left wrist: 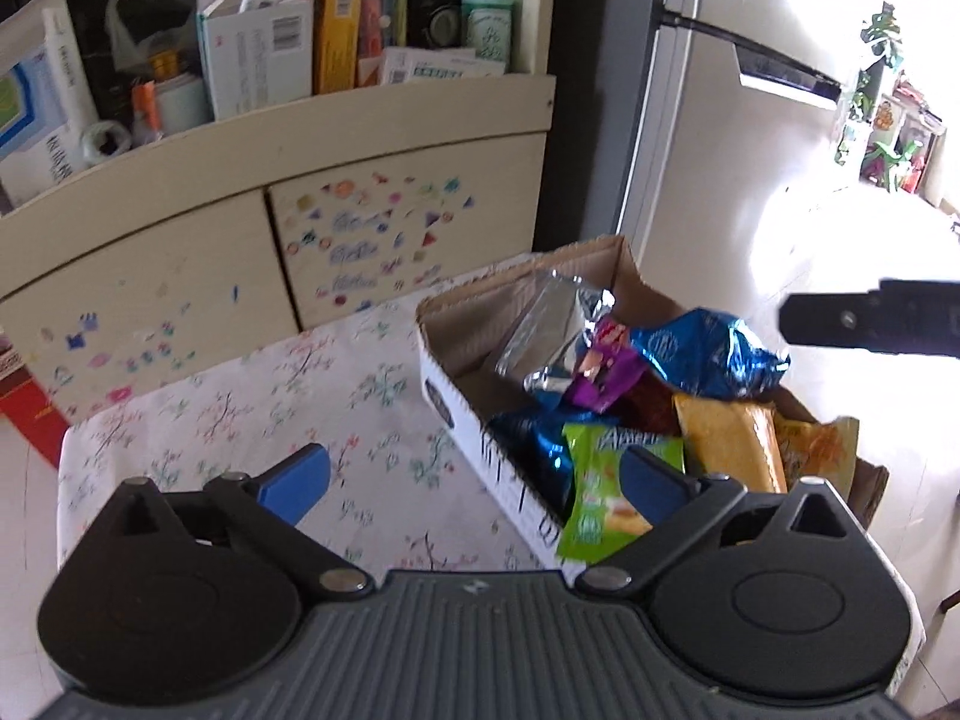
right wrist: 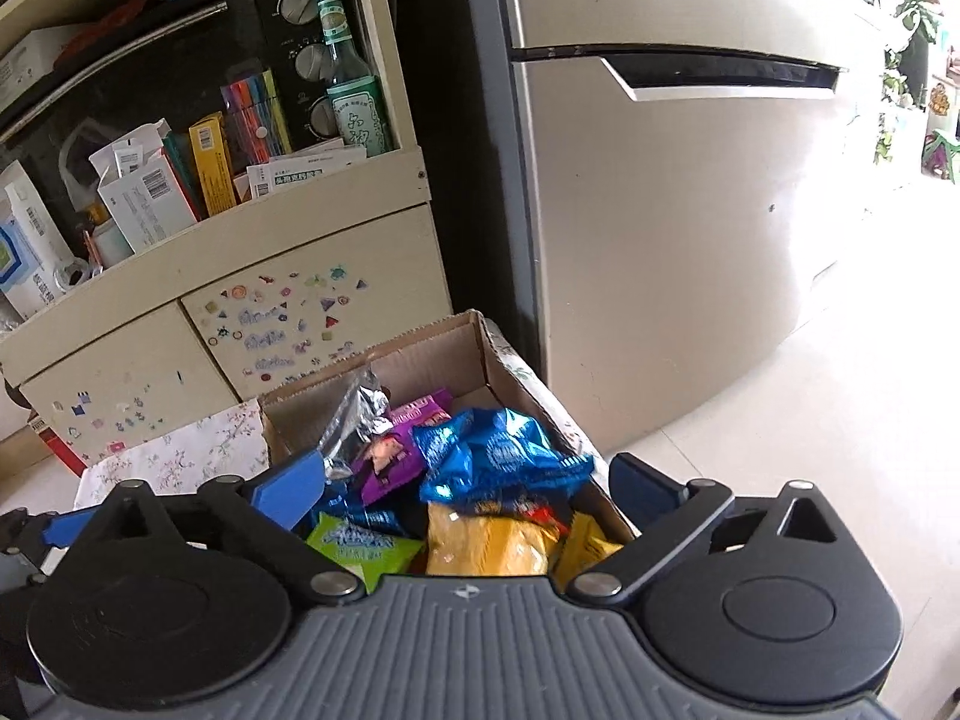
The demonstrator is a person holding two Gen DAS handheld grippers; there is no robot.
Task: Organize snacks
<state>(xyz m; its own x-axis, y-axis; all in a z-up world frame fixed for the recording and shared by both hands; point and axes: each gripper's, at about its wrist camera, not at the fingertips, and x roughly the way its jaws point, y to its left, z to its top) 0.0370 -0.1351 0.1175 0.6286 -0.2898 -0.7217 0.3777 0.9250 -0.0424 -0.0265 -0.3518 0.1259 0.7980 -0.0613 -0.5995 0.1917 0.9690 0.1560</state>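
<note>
Left gripper point(left wrist: 474, 480): jaws wide apart, nothing between them, hanging over the floral tablecloth point(left wrist: 240, 396) at the near-left edge of the cardboard box point(left wrist: 456, 402). I see no loose packets on the cloth. The snacks are all in the box: silver foil pack point(left wrist: 540, 324) at the back, purple pack point(left wrist: 606, 366), blue bag point(left wrist: 708, 354), green packet point(left wrist: 600, 492) leaning over the near wall, orange bag point(left wrist: 732, 444) at right. Right gripper point(right wrist: 465, 489): also spread, empty, above the box's near end. My read: collecting looks done. Left, if anything: tuck the green packet in, tidy the heap.
</note>
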